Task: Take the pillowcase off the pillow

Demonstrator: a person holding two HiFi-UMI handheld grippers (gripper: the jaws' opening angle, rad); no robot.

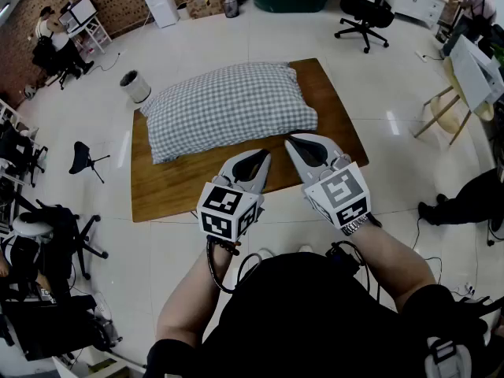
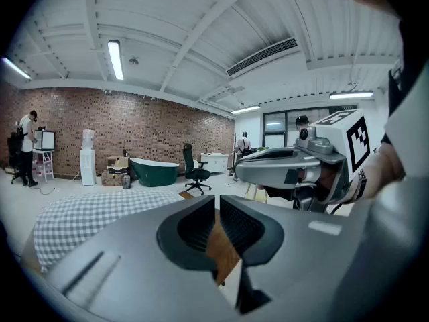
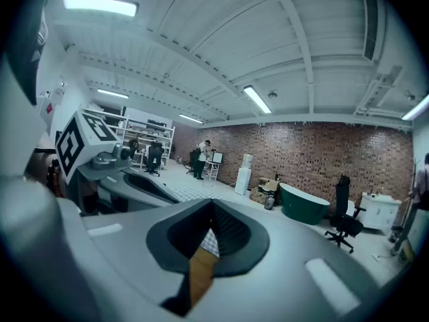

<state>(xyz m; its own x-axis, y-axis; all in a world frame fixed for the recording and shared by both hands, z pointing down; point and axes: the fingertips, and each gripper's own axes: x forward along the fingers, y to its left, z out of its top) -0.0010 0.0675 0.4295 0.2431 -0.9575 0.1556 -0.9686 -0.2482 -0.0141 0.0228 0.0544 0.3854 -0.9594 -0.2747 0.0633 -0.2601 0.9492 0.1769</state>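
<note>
- Left claw (image 1: 264, 157): shut, empty, over near part of desk (image 1: 177, 187).
- Right claw (image 1: 290, 142): shut too, empty, just beside left claw, tip nearer pillow (image 1: 228, 105).
- Pillow: flat on desk, ahead of both claws, not touched.
- Pillowcase (image 1: 197, 120): checked, still on pillow.
- Beyond desk: bin (image 1: 135, 87), office chair (image 1: 364, 10), white floor (image 1: 378, 77).

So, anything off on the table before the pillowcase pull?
Nothing stands out. Pillow lies flat on the table, case on, slightly angled to its edges. Left gripper and right gripper are shut and empty.
</note>
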